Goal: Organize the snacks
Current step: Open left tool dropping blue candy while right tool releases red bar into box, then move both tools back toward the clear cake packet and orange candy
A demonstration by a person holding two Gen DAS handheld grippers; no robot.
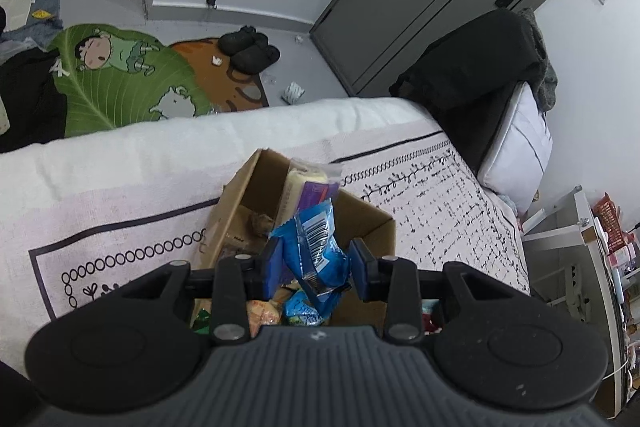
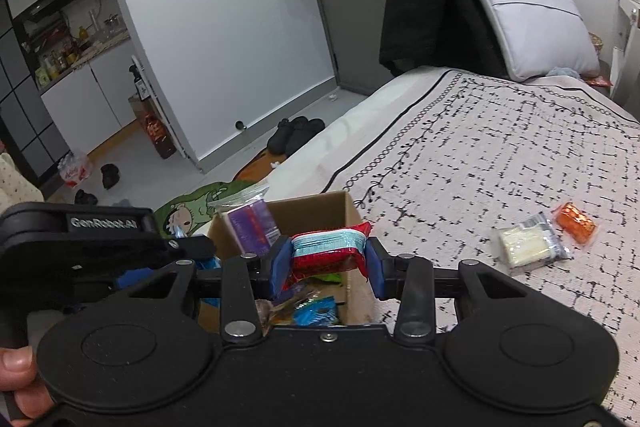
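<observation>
An open cardboard box stands on the bed and holds several snack packets. My left gripper is shut on a blue snack packet and holds it over the box. A purple and cream packet stands upright inside the box. In the right wrist view my right gripper is shut on a red and light-blue snack packet above the same box. The left gripper body shows at the left. A clear packet with a cream snack and an orange packet lie on the bedspread to the right.
The bed has a white patterned bedspread. A grey pillow and a black coat sit at its head. A green cartoon mat and black slippers lie on the floor past the bed's edge.
</observation>
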